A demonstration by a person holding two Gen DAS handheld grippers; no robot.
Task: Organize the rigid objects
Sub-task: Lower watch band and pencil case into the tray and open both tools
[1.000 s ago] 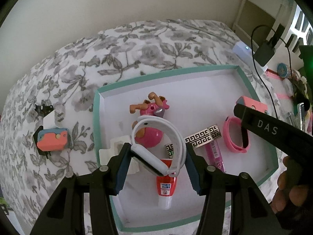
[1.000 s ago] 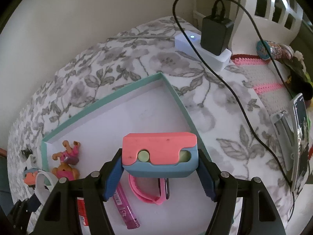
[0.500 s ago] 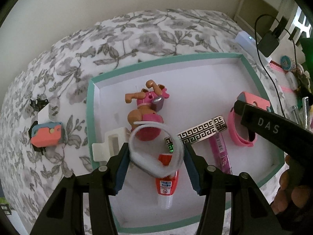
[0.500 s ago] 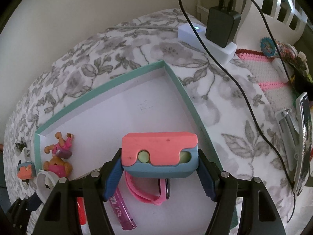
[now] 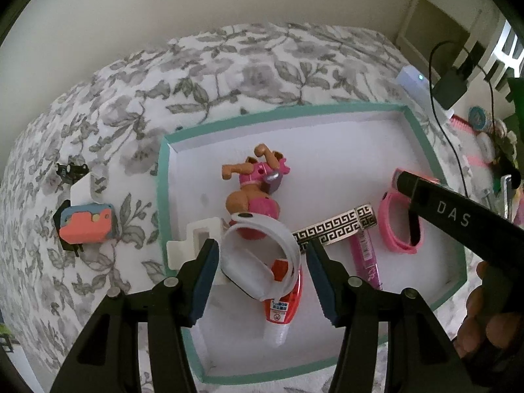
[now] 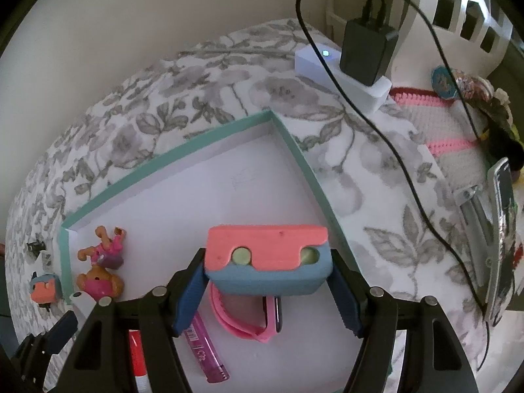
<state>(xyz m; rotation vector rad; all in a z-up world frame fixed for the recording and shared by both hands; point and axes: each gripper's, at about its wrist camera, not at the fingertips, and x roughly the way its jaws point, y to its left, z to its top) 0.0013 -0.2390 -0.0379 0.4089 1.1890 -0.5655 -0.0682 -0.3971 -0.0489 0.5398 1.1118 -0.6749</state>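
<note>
A teal-rimmed white tray (image 5: 162,177) lies on the flowered bedspread. My left gripper (image 5: 260,268) stands open around a white watch band (image 5: 258,255); the band rests loose over a red tube (image 5: 278,314) in the tray. My right gripper (image 6: 267,290) is shut on a coral-and-blue block (image 6: 267,267), held above the tray's right part (image 6: 304,170), over a pink wristband (image 6: 242,321). In the tray are also a pink-and-tan toy figure (image 5: 253,190), a patterned bar (image 5: 330,231) and a purple tube (image 5: 365,258).
A second coral-and-blue block (image 5: 86,227) on a black stand and a white bracket (image 5: 82,190) lie on the bedspread left of the tray. A white power strip with a black charger (image 6: 360,52) and its cable lies beyond the tray's right corner. A phone (image 6: 501,239) lies far right.
My left gripper has opened and the white band has dropped from its fingers onto the things in the tray. The right gripper has kept its block, drifting slightly.
</note>
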